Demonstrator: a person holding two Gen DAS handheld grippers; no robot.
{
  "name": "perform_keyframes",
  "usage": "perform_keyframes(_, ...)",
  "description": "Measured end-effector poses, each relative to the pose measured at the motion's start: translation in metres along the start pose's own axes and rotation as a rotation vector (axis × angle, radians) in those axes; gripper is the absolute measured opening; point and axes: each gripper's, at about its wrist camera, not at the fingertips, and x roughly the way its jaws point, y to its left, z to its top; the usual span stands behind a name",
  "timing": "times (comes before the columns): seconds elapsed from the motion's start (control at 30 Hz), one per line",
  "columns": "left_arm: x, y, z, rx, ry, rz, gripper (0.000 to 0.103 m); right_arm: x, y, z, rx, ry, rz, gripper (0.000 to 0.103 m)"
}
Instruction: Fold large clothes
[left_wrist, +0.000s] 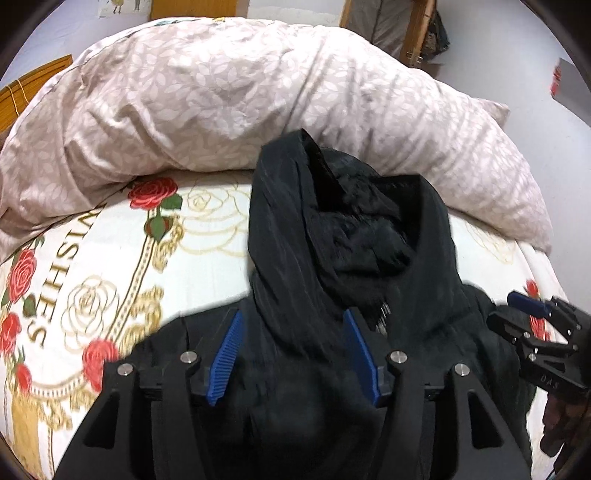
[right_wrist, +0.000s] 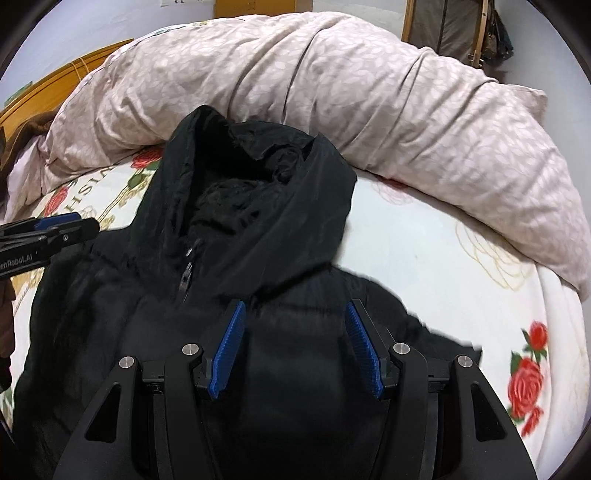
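Observation:
A black hooded jacket (left_wrist: 314, 266) lies face up on the bed, hood toward the pillow, zipper (right_wrist: 186, 269) at the collar. It also fills the right wrist view (right_wrist: 251, 236). My left gripper (left_wrist: 293, 325) is open and empty, its blue pads over the jacket's left shoulder below the hood. My right gripper (right_wrist: 293, 317) is open and empty over the jacket's right shoulder. The right gripper shows at the right edge of the left wrist view (left_wrist: 535, 325); the left gripper shows at the left edge of the right wrist view (right_wrist: 55, 229).
A long pinkish leaf-patterned pillow or rolled duvet (left_wrist: 221, 96) lies across the bed behind the hood. The white bedsheet with red roses (right_wrist: 461, 266) spreads on both sides. A wooden headboard (right_wrist: 48, 85) is far left, a wooden-framed rack (right_wrist: 450, 26) behind.

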Motion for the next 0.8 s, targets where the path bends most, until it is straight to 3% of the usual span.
perform_keyframes(0.37, 0.077, 0.020, 0.084, -0.052, -0.004, 0.025, 0.067, 0.063, -0.032, 0.097, 0.096, -0.045, 0.062, 0.057)
perform_keyframes(0.57, 0.111, 0.011, 0.113, -0.031, 0.005, 0.022, 0.066, 0.117, -0.032, 0.131, 0.097, 0.060, 0.033, 0.057)
perform_keyframes(0.6, 0.114, 0.009, 0.115, -0.021, 0.005, 0.010, 0.055, 0.124, -0.033, 0.132, 0.100, 0.084, 0.027, 0.057)
perform_keyframes(0.63, 0.117, 0.006, 0.116, -0.009, 0.004, -0.003, 0.043, 0.128, -0.034, 0.132, 0.103, 0.094, 0.019, 0.042)
perform_keyframes(0.67, 0.121, 0.005, 0.118, 0.001, 0.019, -0.008, 0.018, 0.130, -0.035, 0.131, 0.101, 0.100, 0.018, 0.010)
perform_keyframes(0.7, 0.124, 0.004, 0.117, 0.005, 0.034, -0.015, 0.009, 0.128, -0.035, 0.128, 0.105, 0.097, 0.027, 0.009)
perform_keyframes(0.8, 0.115, 0.001, 0.113, 0.020, 0.001, -0.012, 0.004, 0.111, -0.033, 0.123, 0.089, 0.052, 0.034, 0.008)
